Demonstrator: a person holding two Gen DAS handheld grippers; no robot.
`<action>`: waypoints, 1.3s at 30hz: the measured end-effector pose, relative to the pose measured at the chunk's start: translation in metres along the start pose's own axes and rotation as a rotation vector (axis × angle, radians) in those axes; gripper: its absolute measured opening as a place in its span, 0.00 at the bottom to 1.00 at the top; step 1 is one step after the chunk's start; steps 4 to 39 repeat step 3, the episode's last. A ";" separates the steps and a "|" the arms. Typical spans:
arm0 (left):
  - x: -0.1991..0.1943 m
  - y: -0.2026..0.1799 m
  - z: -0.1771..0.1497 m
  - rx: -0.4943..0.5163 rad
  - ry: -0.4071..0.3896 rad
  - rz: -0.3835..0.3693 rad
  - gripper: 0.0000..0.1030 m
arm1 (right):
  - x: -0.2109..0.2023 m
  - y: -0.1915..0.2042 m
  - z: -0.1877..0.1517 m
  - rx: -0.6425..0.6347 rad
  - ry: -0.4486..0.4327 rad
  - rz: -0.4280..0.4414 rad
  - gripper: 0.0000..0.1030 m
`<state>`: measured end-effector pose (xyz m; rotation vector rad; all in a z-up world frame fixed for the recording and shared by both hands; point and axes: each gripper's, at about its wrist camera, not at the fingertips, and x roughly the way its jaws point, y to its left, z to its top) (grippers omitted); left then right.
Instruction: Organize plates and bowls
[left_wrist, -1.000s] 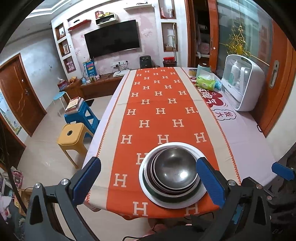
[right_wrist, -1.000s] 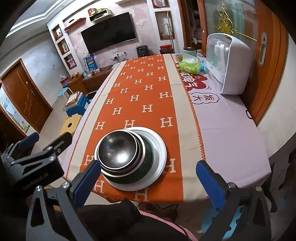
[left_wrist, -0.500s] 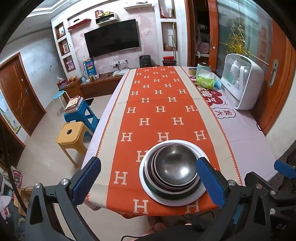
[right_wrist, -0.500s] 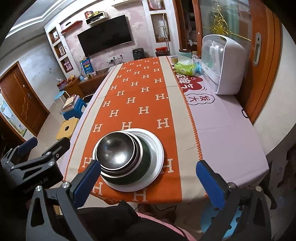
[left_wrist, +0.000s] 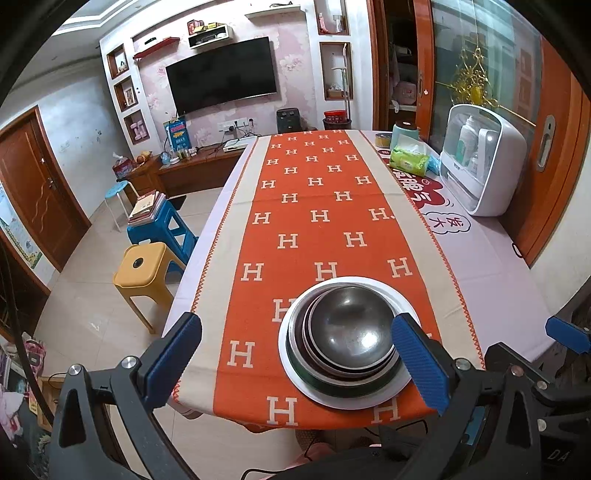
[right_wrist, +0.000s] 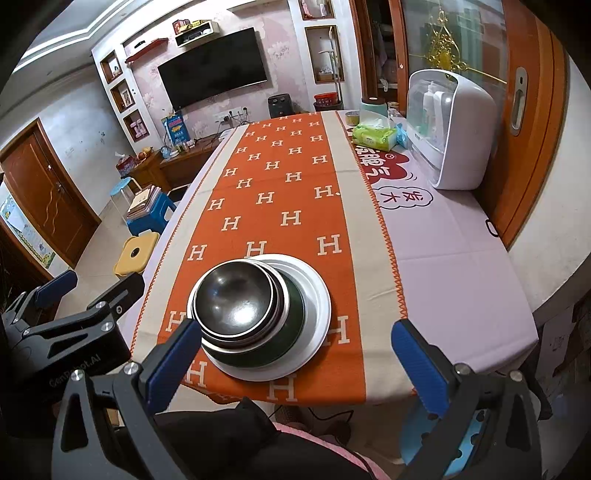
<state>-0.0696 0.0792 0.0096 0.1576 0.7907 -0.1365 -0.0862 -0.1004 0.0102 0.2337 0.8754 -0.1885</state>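
A stack of dark metal bowls (left_wrist: 351, 328) sits nested in a dark green dish on a white plate (left_wrist: 384, 391) near the front edge of the orange runner. The same bowls (right_wrist: 236, 302) and plate (right_wrist: 314, 299) show in the right wrist view. My left gripper (left_wrist: 295, 354) is open and empty, above the front edge, left of the stack, its right finger over the stack's right rim. My right gripper (right_wrist: 295, 362) is open and empty, its left finger by the stack's near left side. Nothing is held.
The table (left_wrist: 491, 258) carries a white sterilizer box (left_wrist: 484, 158), a green wipes pack (left_wrist: 410, 160) and a teal canister (left_wrist: 404, 134) at the far right. A yellow stool (left_wrist: 144, 269) and a blue stool (left_wrist: 166, 229) with books stand left of the table.
Both grippers have drifted slightly, so the stack sits a little lower and closer in the views. The stack itself has not moved. Both grippers stay open.
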 end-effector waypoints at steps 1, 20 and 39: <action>0.001 0.000 -0.001 0.000 0.002 -0.002 0.99 | 0.000 0.000 0.000 0.000 0.000 0.000 1.00; 0.002 0.001 -0.001 0.004 0.003 -0.005 0.99 | 0.000 0.000 0.000 0.001 0.000 0.000 1.00; 0.002 0.001 -0.001 0.004 0.003 -0.005 0.99 | 0.000 0.000 0.000 0.001 0.000 0.000 1.00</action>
